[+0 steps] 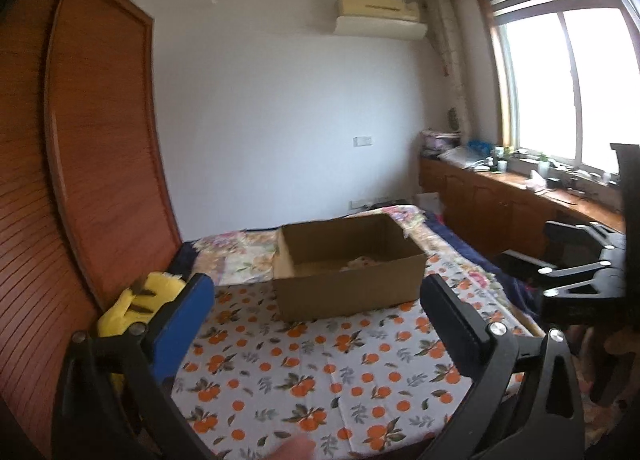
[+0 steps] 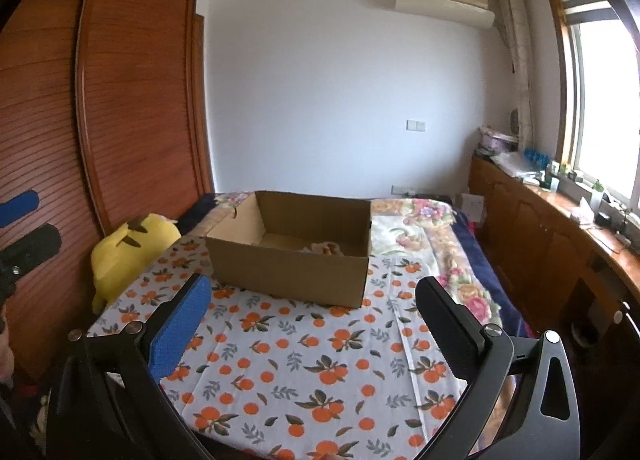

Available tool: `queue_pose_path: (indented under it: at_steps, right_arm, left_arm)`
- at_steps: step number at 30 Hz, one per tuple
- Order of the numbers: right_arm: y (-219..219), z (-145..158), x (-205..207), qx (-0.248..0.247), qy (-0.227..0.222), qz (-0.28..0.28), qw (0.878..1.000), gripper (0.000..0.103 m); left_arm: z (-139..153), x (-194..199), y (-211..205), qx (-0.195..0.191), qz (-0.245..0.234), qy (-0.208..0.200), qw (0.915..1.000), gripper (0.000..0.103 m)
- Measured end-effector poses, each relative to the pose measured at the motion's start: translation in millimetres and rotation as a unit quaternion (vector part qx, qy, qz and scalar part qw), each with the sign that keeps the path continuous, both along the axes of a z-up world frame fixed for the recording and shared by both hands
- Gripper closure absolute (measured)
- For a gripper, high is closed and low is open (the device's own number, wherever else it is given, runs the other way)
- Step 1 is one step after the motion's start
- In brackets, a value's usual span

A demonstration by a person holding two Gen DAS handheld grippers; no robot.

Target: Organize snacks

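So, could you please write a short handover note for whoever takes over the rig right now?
Left gripper: open, nothing between its fingers.
Right gripper: open, also empty.
Cardboard box sits open on the orange-print cloth, ahead of both grippers; at least one pale snack packet lies inside at the bottom.
Yellow plush toy sits at the cloth's left edge, beside the wardrobe.
Done: something is in the box, both grippers are clear of it.
Left: no loose snacks show on the cloth; look around for any remaining before continuing.
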State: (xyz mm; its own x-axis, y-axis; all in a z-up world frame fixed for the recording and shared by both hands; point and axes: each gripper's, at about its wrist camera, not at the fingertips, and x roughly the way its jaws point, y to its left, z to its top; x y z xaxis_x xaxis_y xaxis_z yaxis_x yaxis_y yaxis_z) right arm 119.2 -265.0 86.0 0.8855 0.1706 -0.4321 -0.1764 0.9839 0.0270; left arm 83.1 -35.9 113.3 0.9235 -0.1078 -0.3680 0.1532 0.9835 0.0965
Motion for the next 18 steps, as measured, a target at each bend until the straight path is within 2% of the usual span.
queue_pose_path:
  at_steps: [8,18]
  right_arm:
    - [-4.8,-9.3,-30.6,0.010,-0.008,-0.032,0.999,0.000]
    - [-5.1,-32.3,-56.9,0.009,0.007,-0.044,0.999,0.000]
  left_arm:
    - [-21.4,-21.6,9.3,0.002,0.012,0.004,0.9999,0.000]
    - [-43.9,-50.0,12.6,0.002,0.027,0.020,0.9994,0.000]
